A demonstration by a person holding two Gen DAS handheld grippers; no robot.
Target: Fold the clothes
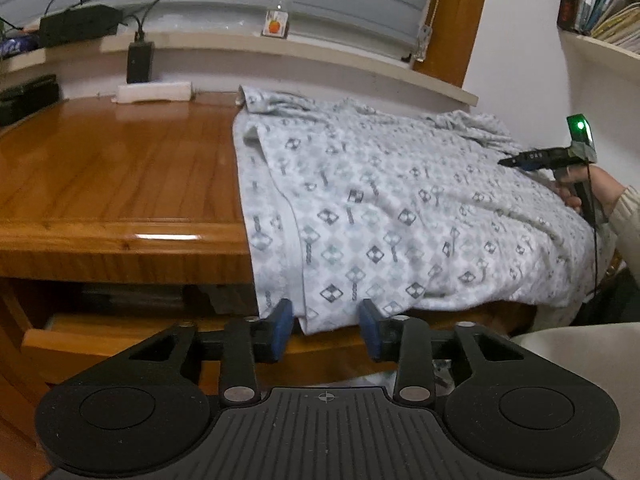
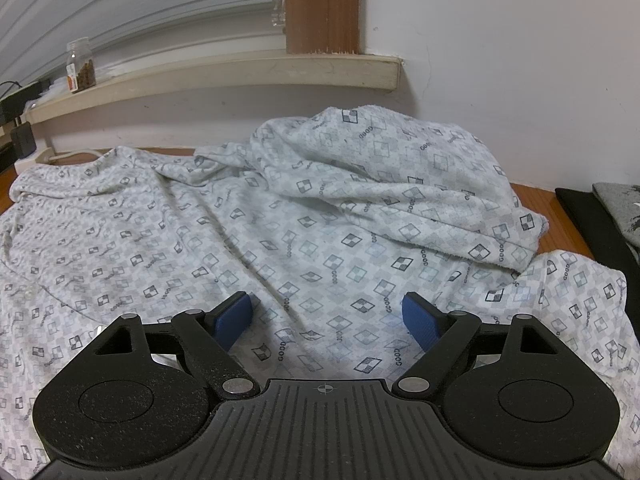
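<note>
My left claw [image 1: 326, 330] gapes wide at the hanging hem of the patterned shirt [image 1: 380, 208], gripping nothing. My right claw [image 2: 328, 322] hovers released above that shirt, which lies spread over the wooden desk [image 1: 120, 168]. Beyond the shirt, a jar [image 2: 80, 65] stands on the windowsill [image 2: 240, 74].

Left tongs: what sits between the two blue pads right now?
In the left wrist view, the hanging hem of the patterned garment sits in the gap of the open left tongs, nearer the left pad; neither pad clearly touches it.
</note>
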